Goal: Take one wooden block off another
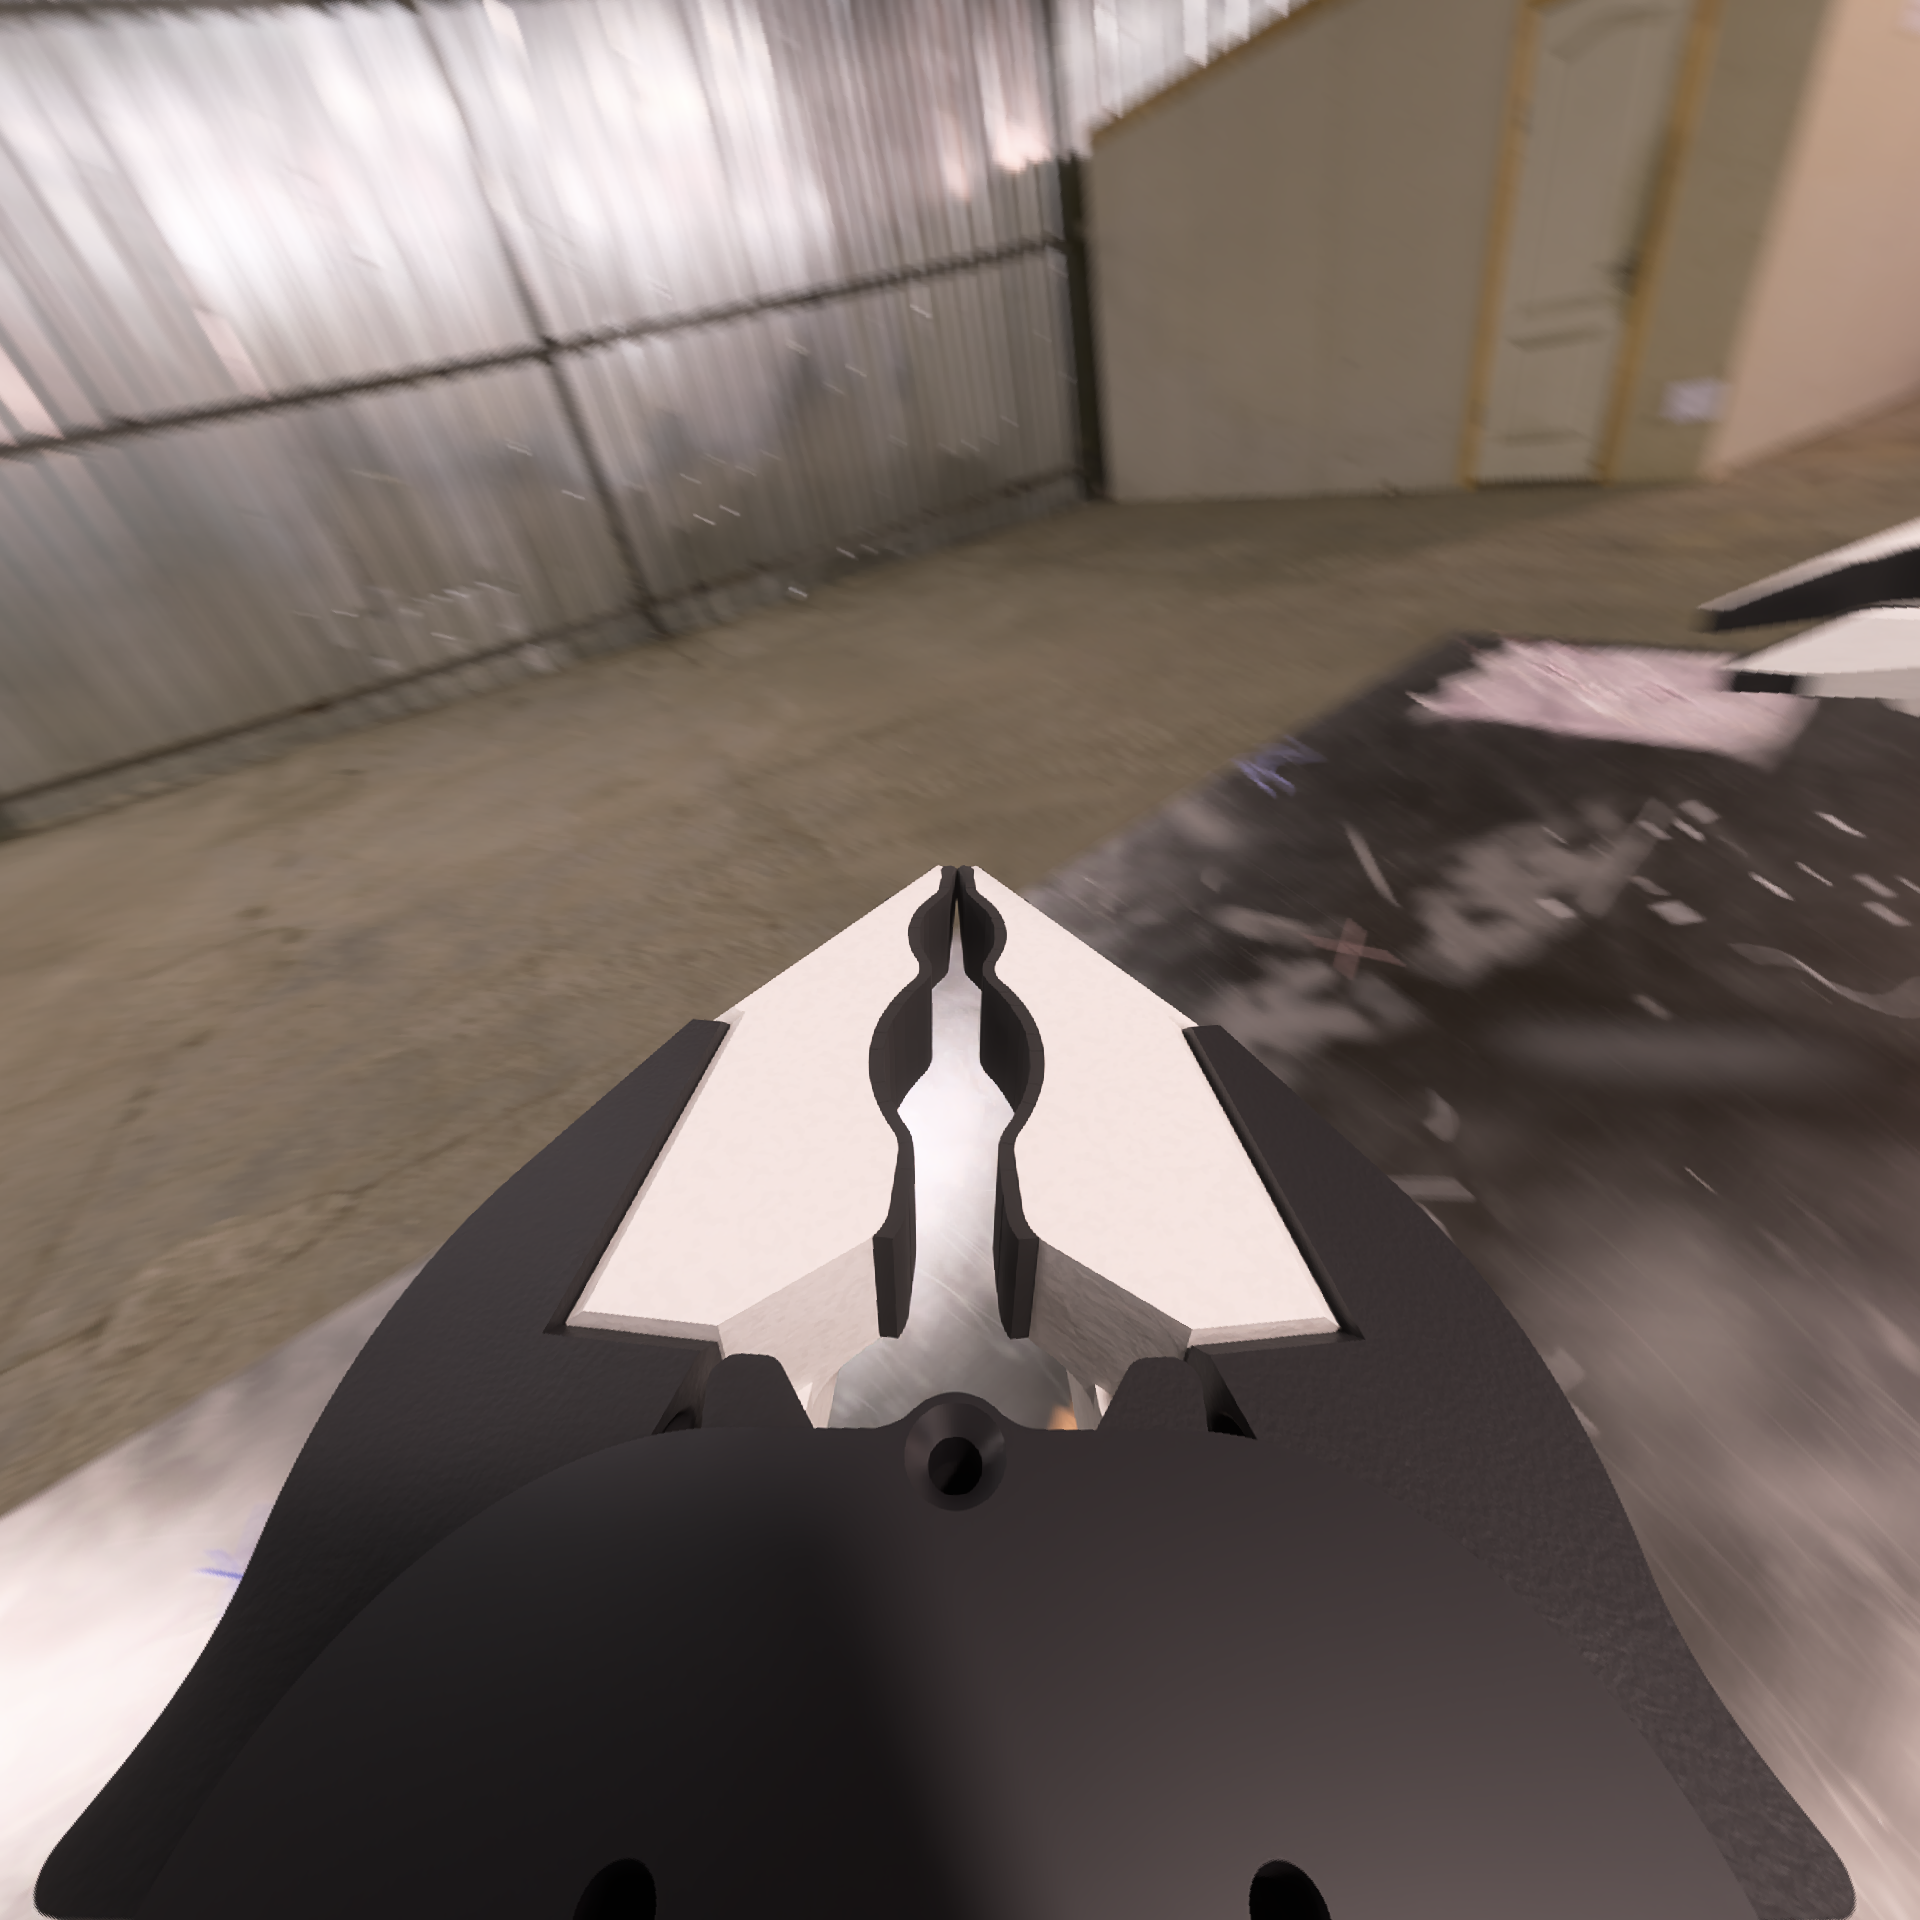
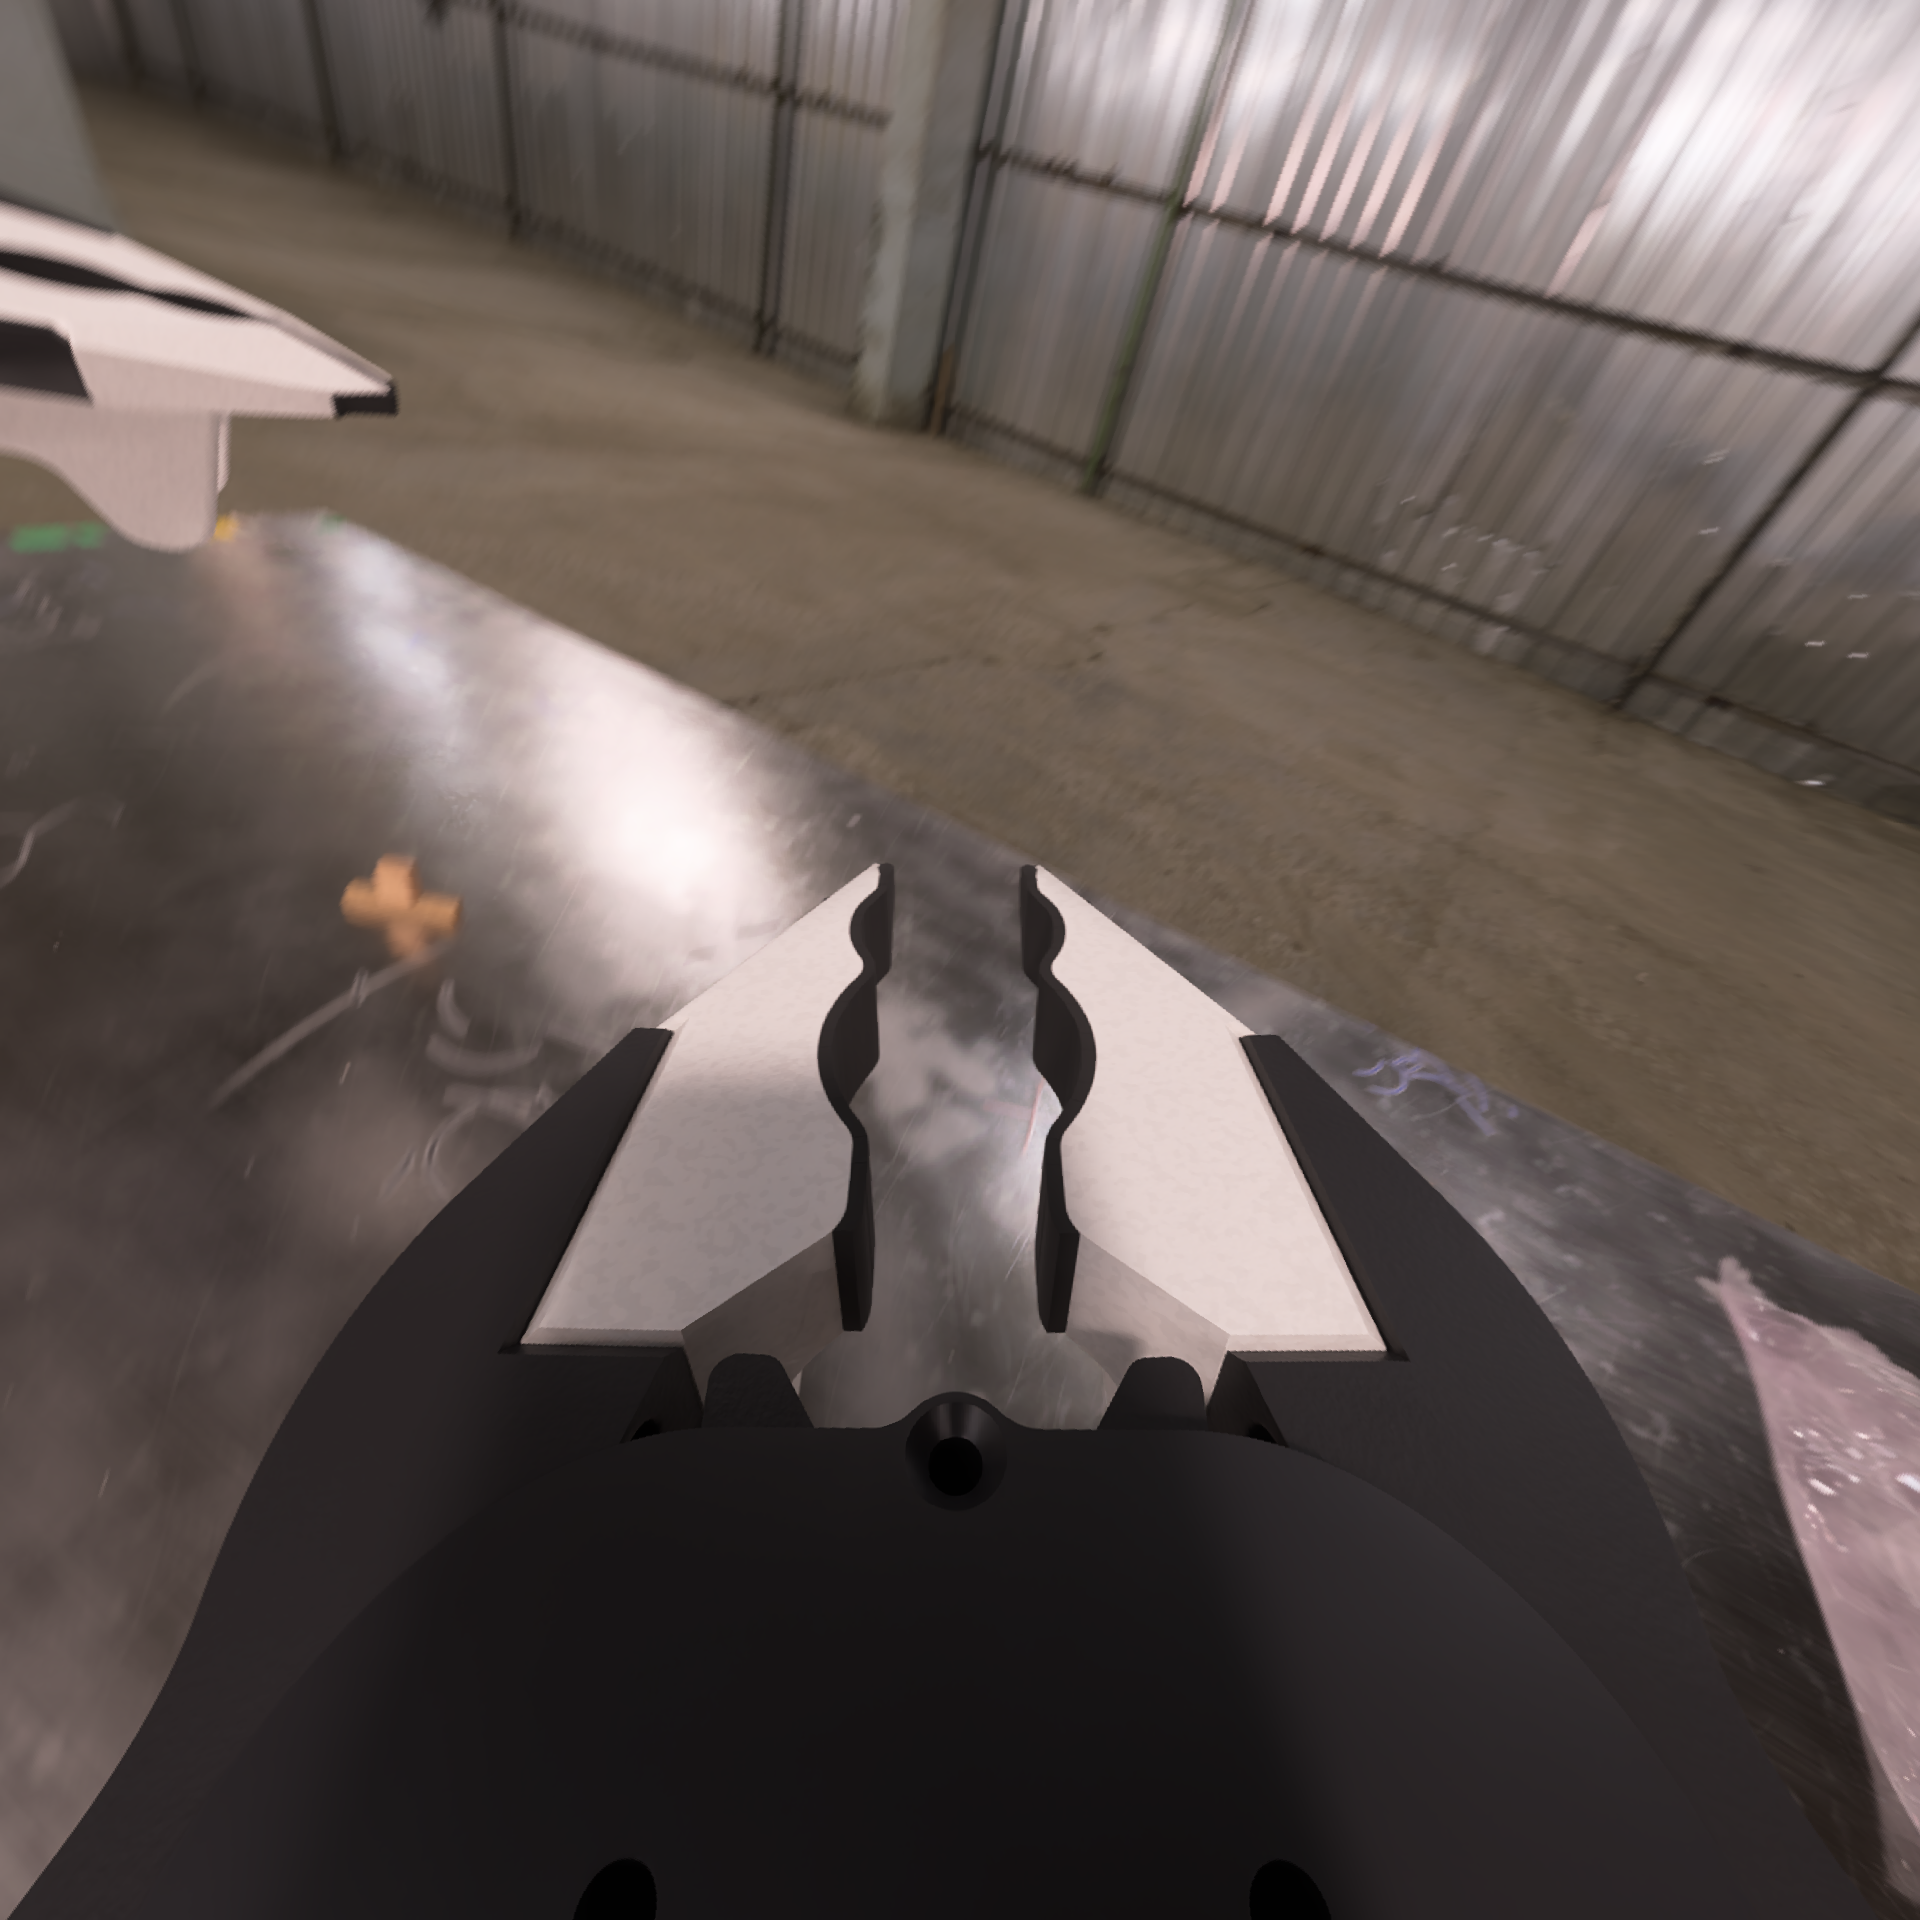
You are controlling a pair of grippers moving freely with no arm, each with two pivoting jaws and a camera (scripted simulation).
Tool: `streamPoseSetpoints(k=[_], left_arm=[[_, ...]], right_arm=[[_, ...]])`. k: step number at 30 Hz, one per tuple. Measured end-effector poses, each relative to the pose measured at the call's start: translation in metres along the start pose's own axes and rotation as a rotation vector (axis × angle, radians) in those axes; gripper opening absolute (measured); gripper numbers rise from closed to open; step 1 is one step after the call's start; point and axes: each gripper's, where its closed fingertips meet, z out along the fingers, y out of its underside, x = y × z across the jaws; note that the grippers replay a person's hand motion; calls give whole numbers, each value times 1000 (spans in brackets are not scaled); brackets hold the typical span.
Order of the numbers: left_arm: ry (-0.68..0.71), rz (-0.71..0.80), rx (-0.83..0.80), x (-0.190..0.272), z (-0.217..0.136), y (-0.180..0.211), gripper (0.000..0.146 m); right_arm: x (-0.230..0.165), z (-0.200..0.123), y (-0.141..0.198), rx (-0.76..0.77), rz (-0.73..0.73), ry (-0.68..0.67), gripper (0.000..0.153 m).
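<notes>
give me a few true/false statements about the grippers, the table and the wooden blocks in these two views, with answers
1. The left gripper is shut with nothing between its fingers. True.
2. The right gripper is shut on a block. False: it is open and holds nothing.
3. The wooden blocks lie on the dark table, crossed one over the other. True.
4. The blocks sit between the right gripper's fingers. False: they lie ahead, off to its left.
5. The blocks show in the left wrist view. False: only the right wrist view shows them.
</notes>
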Motion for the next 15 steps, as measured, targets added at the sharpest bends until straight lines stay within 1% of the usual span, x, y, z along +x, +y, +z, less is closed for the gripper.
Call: streamPoseSetpoints(k=[2, 4, 6, 8, 11, 15], left_arm=[[-125, 2, 44, -38, 10, -20, 0], [-232, 3, 34, -75, 25, -32, 0], [-287, -57, 13, -102, 42, -35, 0], [-317, -118, 5, -122, 55, -32, 0], [-342, -140, 17, -137, 62, -22, 0], [-336, -147, 23, -137, 56, -15, 0]], right_arm=[[18, 3, -27, 67, 54, 67, 15], [32, 8, -48, 127, 113, 100, 6], [41, 13, -53, 168, 152, 124, 2], [44, 16, -40, 181, 147, 155, 0], [49, 20, -11, 148, 107, 176, 0], [60, 20, 0, 142, 202, 200, 0]])
